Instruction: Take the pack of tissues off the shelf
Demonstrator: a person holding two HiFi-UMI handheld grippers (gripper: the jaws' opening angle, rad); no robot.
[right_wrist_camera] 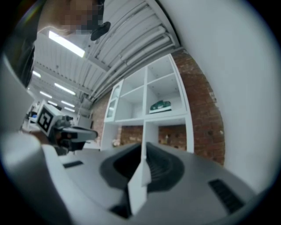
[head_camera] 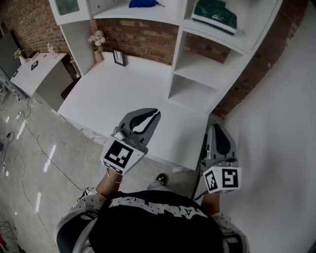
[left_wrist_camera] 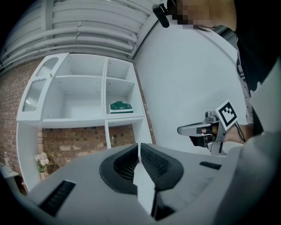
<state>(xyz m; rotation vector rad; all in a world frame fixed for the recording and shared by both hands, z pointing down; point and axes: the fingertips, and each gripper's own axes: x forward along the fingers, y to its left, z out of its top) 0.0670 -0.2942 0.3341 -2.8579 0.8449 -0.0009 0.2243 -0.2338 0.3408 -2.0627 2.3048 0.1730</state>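
The pack of tissues [head_camera: 215, 15] is dark green and lies on an upper right shelf of the white shelf unit [head_camera: 197, 74]. It also shows in the left gripper view as the pack of tissues [left_wrist_camera: 121, 106] and in the right gripper view as the pack of tissues [right_wrist_camera: 160, 106]. My left gripper [head_camera: 154, 114] hovers over the white desk's front part, shut and holding nothing. My right gripper [head_camera: 217, 128] hangs beyond the desk's right front corner, also shut and holding nothing. Both are well short of the shelf and point up toward it.
A white desk [head_camera: 123, 94] runs under the shelves. A vase of flowers [head_camera: 96, 42] and a small picture frame [head_camera: 119, 58] stand at its back left. Something blue [head_camera: 143, 3] lies on a top shelf. A white wall [head_camera: 281, 123] closes the right side; a low white cabinet [head_camera: 42, 71] stands left.
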